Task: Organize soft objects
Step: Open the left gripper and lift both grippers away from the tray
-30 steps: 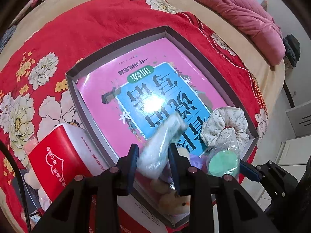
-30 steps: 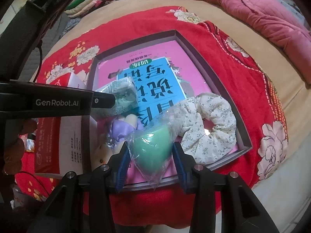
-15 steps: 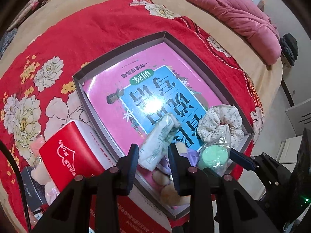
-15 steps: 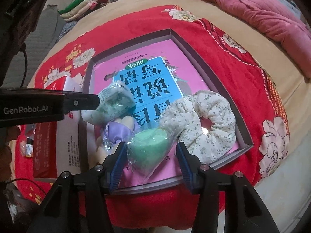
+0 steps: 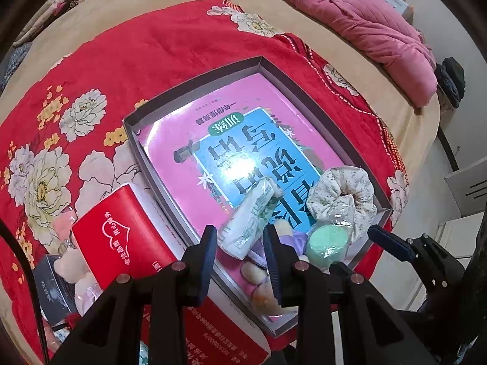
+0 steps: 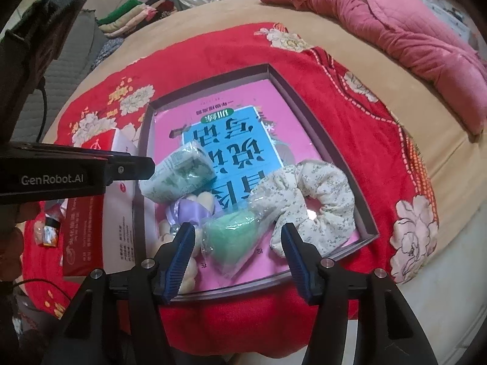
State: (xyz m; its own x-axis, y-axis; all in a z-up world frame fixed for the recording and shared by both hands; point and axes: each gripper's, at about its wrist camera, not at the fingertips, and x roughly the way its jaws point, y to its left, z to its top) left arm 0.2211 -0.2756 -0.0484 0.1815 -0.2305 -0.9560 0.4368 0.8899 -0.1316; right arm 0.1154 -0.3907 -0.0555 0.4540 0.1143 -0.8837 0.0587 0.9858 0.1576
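A grey shallow box (image 5: 194, 85) (image 6: 310, 112) on the red bed cover holds a pink and blue book. In it lie a floral scrunchie (image 5: 344, 194) (image 6: 307, 194), a bagged green sponge (image 5: 327, 245) (image 6: 234, 237), a white-green tissue pack (image 5: 249, 219) (image 6: 179, 173) and a purple-bowed plush (image 5: 292, 240) (image 6: 194, 206). My left gripper (image 5: 240, 252) is open, its jaws on either side of the tissue pack's near end. My right gripper (image 6: 237, 249) is open wide, the green sponge lying loose between its jaws.
A red and white box (image 5: 121, 243) (image 6: 91, 219) lies left of the grey box. Small plush toys and a dark box (image 5: 51, 286) sit at the bed's near left. A pink quilt (image 5: 365, 24) (image 6: 395, 30) lies at the far right. Folded clothes (image 6: 137, 12) are beyond the bed.
Both grippers have opened and pulled back. The left let go of the tissue pack and the right let go of the green sponge; both items now rest in the box.
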